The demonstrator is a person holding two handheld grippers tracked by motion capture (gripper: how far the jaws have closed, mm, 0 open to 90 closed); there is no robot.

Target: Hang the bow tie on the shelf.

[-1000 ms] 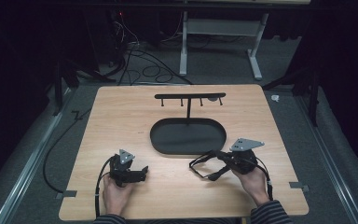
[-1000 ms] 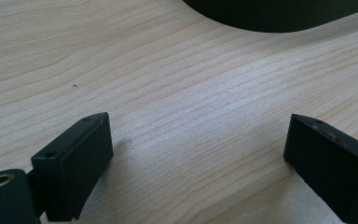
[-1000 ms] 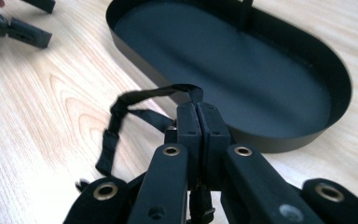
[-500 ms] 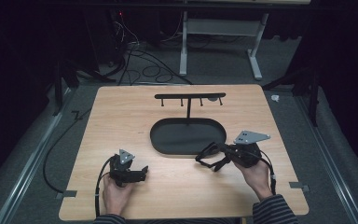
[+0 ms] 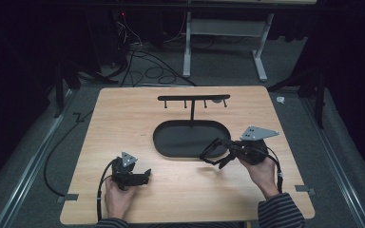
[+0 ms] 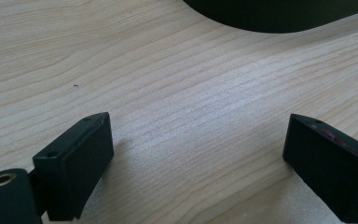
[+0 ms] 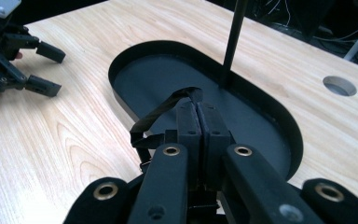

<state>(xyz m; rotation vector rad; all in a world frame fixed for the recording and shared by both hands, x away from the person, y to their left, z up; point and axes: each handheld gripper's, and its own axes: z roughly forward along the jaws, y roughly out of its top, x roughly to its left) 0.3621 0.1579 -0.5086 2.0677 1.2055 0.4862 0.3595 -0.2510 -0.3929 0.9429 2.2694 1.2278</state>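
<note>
Right gripper (image 7: 198,109), lower centre, jaws pressed together on a thin black braided cord loop (image 7: 161,114) above the black oval metal tray (image 7: 121,100); the cord looks light and limp, best pinched near its end. Left gripper (image 5: 145,175) spread, empty.

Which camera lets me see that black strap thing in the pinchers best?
The right gripper view: the black strap sits close up, pinched between the right gripper's shut jaws above the black tray. The high view shows it small and dark as a loop by the tray's edge. The left gripper view looks at table.
</note>
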